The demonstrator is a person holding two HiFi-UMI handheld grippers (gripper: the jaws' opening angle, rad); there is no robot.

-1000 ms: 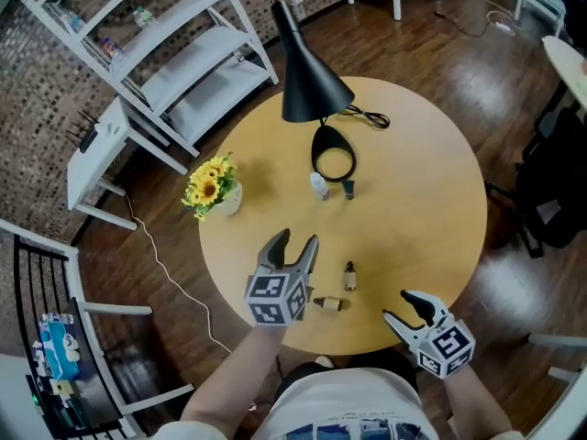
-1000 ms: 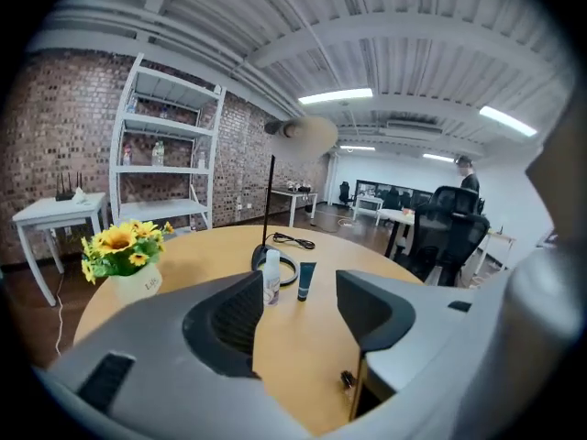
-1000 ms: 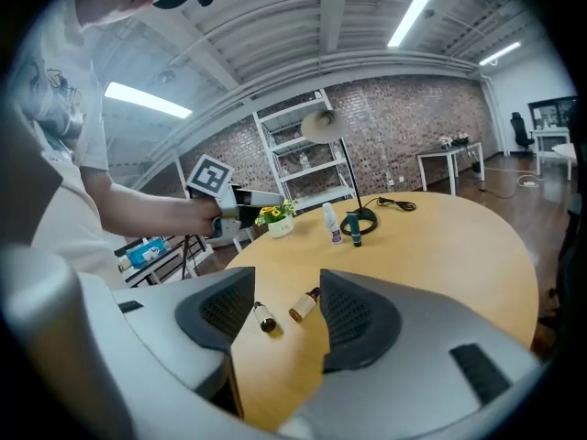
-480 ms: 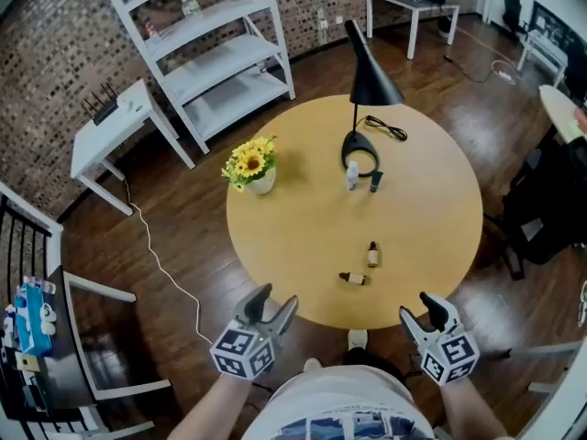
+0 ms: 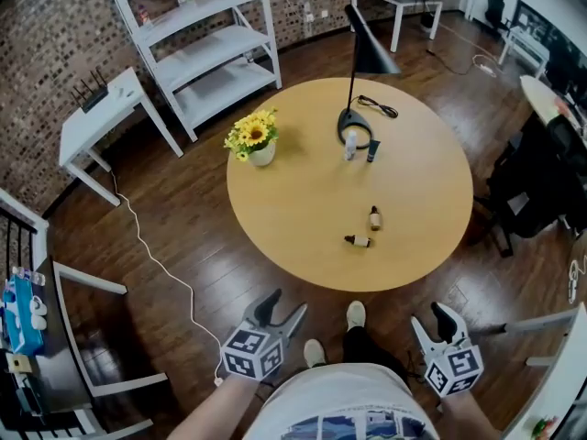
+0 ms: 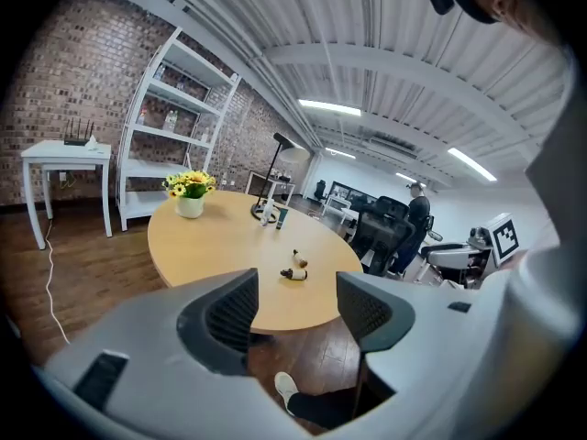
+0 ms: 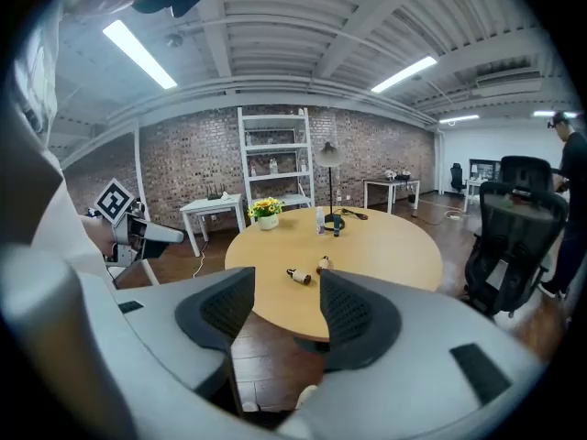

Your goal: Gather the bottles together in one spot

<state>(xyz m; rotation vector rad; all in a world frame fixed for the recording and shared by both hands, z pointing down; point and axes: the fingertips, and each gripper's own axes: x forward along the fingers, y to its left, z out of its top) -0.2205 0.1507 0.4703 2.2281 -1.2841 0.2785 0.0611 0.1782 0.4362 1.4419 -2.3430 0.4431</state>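
- Head view: the round worktop [image 5: 303,191] filled the middle of the frame. Bare wooden floor [image 5: 183,236] lay all round it, and a strip of it lay between the worktop's lower edge and both claws.
- The left claw [image 5: 285,306] sat at lower centre-left and the right claw [image 5: 431,324] at lower right. Both were off the worktop and over the floor, jaws apart with nothing in them, and the person's shoes [image 5: 355,315] were between them.
- A lying bottle [image 5: 358,240] and an upright brown bottle [image 5: 374,217] stood close together near the worktop's lower right edge.
- A white bottle [image 5: 349,146] and a dark bottle [image 5: 371,150] stood side by side at the foot of the lamp [image 5: 367,49], well apart from the first pair, with bare wood between.
- A flower pot [image 5: 254,137] stood near the worktop's upper left edge.
- A shelf unit [image 5: 197,44] stood at upper left, a white side table [image 5: 96,117] at left and an office chair [image 5: 532,191] near the worktop's right edge. A cable [image 5: 156,255] ran across the floor at lower left.
- Left claw view: the jaws stood apart and empty. The worktop's near edge and the lower pair of bottles showed above the gap, with the chair to the right.
- Right claw view: the jaws stood apart and empty. The same pair showed just above the gap, with the chair at right and the left claw at the left edge.
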